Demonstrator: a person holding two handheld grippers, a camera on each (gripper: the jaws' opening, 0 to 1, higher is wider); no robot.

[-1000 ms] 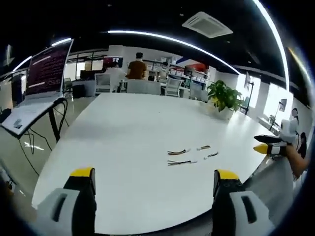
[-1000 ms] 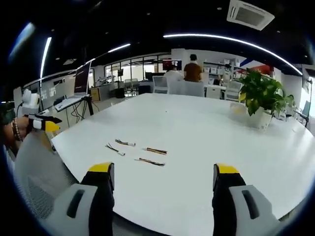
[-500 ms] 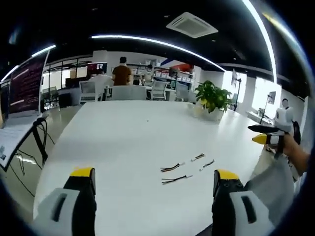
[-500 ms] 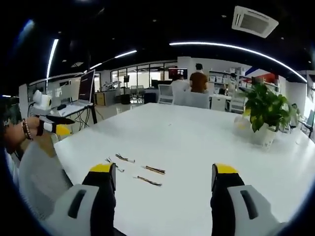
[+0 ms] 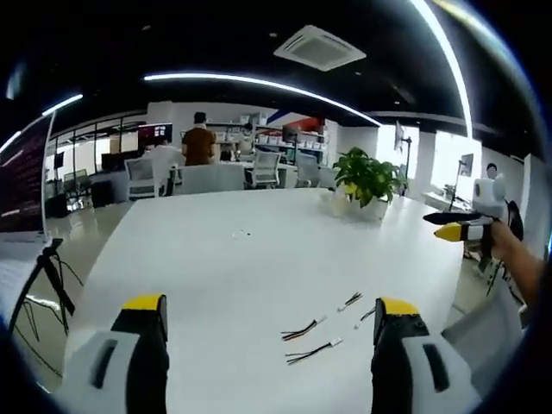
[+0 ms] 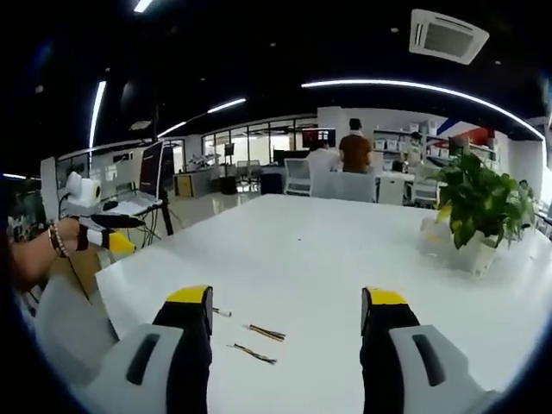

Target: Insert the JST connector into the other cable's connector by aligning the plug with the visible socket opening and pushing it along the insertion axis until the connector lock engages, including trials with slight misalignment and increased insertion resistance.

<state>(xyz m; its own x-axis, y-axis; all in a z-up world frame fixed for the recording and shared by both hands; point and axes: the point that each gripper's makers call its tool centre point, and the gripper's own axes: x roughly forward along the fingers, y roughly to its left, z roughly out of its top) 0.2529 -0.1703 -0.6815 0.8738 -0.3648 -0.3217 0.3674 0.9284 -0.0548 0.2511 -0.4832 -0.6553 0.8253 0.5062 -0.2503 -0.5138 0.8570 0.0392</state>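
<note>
Cables first: several short JST cable pieces lie loose on the white surface (image 5: pixel 216 276), none of them picked up. In the left gripper view two wire bundles (image 5: pixel 304 329) and (image 5: pixel 312 351) sit just ahead of the left claw (image 5: pixel 270 323), nearer its right jaw, with two paler connector pieces (image 5: pixel 349 301) a little beyond them. In the right gripper view two dark wire bundles (image 6: pixel 264 332) and (image 6: pixel 252 352) lie between the jaws of the right claw (image 6: pixel 286 315), closer to its left jaw.

Both claws are spread wide with nothing between the jaws. The step in hand looks like the approach to pick up one cable with each claw.

To do it well:
- Settle on one cable per claw before descending. The pieces lie near one another, so a careless pinch could catch two.
- Grip close behind the connector housing, not on the wires. Loose wire would likely flex under insertion force and spoil the alignment.
- Leave the plug's mating face and the socket opening clear of the jaws.
- Which pieces carry a plug and which a socket is too small to tell here, so this needs checking from nearer.

The potted plant (image 5: pixel 366 177) stands well beyond the cables and is no obstacle.
</note>
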